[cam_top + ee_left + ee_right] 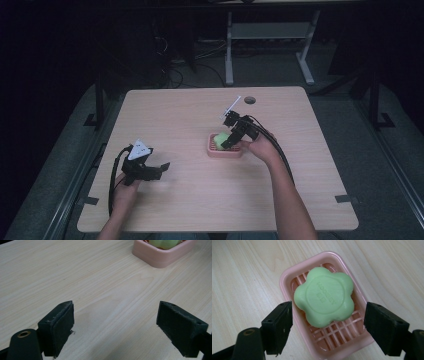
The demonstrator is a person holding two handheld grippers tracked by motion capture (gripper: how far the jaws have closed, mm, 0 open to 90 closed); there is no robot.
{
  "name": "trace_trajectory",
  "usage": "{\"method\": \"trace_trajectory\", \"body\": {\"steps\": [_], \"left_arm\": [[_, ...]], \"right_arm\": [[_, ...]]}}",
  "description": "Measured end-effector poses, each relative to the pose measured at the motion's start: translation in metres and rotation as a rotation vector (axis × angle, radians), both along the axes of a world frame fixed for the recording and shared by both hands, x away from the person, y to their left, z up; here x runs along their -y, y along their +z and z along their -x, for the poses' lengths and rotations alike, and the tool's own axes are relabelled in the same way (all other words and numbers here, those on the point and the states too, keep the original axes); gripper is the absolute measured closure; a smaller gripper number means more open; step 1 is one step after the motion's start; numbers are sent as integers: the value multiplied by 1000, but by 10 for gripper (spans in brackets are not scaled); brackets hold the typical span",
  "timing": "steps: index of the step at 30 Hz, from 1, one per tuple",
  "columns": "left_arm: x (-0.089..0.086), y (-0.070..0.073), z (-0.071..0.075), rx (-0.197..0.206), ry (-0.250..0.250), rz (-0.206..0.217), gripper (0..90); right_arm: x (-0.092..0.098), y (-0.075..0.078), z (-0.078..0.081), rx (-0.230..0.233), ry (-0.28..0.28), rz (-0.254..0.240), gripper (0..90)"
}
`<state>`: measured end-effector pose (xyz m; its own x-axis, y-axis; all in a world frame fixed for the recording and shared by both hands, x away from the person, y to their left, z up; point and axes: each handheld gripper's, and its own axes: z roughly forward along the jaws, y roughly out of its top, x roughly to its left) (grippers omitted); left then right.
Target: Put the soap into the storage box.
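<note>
Soap [324, 297] lying in pink dish [287, 277] | right gripper [328, 322] spread above it | left gripper [116, 322] spread, apart

A fixed camera looks forward and down on the whole pale wooden table [200, 200]. The left gripper camera skims low across the tabletop; the right looks steeply down, close. All share the pink slatted plastic soap dish [287, 280].

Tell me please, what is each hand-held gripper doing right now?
Left hand-held gripper: open, holding nothing.
Right hand-held gripper: open above the green soap.
</note>
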<state>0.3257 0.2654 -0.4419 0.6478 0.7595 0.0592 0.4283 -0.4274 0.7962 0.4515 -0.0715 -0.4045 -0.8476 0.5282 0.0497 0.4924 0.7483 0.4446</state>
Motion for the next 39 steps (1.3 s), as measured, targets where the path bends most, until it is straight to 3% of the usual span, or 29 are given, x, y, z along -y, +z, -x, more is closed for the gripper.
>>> {"method": "trace_trajectory", "body": {"steps": [39], "left_arm": [[1, 0, 0, 1, -3, -7, 144]], "right_arm": [[40, 13, 19, 22, -65, -34, 225]]}}
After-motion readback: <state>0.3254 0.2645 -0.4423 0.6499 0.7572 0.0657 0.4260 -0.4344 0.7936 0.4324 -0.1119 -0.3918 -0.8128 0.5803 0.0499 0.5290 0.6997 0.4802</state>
